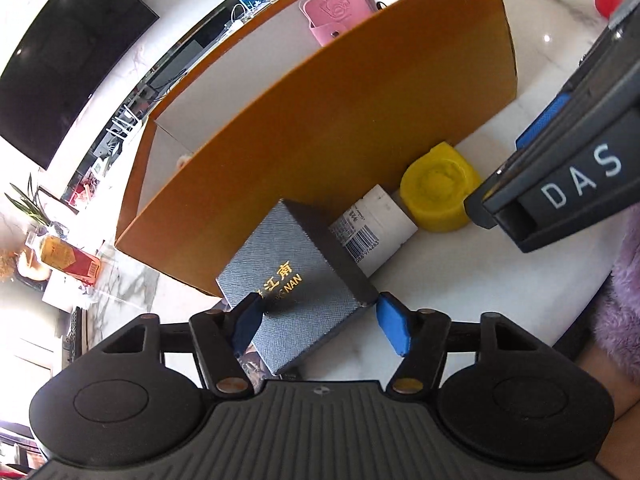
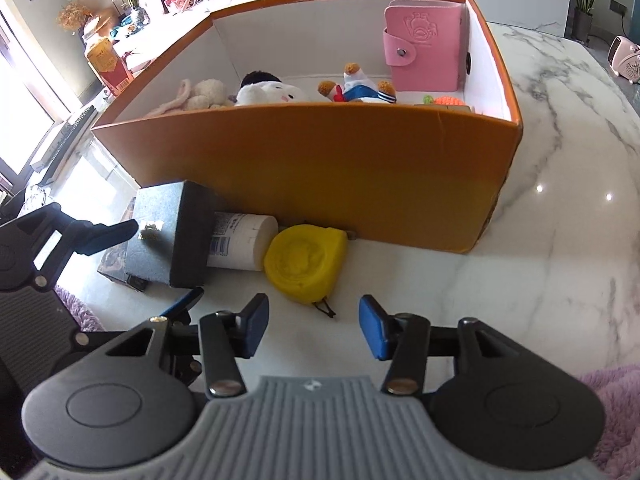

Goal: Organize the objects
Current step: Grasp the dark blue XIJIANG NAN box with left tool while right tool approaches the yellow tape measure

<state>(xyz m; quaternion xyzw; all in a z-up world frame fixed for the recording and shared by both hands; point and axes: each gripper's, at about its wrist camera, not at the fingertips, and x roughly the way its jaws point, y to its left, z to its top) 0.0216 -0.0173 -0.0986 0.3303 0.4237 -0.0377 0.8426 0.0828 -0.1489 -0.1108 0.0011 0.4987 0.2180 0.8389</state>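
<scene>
A grey gift box [image 1: 296, 280] with gold lettering sits between the fingers of my left gripper [image 1: 320, 322], tilted and lifted off the table; the pads press its sides. It also shows in the right wrist view [image 2: 168, 236]. A white bottle [image 1: 376, 228] lies on its side by the orange box [image 1: 320, 128], and a yellow tape measure [image 1: 440, 188] lies next to it. My right gripper [image 2: 310, 328] is open and empty, just short of the tape measure [image 2: 306, 264]. The orange box [image 2: 320, 160] holds plush toys [image 2: 272, 92] and a pink wallet [image 2: 424, 48].
The white marble table [image 2: 560, 200] runs to the right of the orange box. A purple fluffy sleeve [image 2: 612, 412] is at the right edge. A red-and-yellow carton [image 2: 108, 64] and plants stand on the counter behind. A black TV [image 1: 60, 60] hangs on the wall.
</scene>
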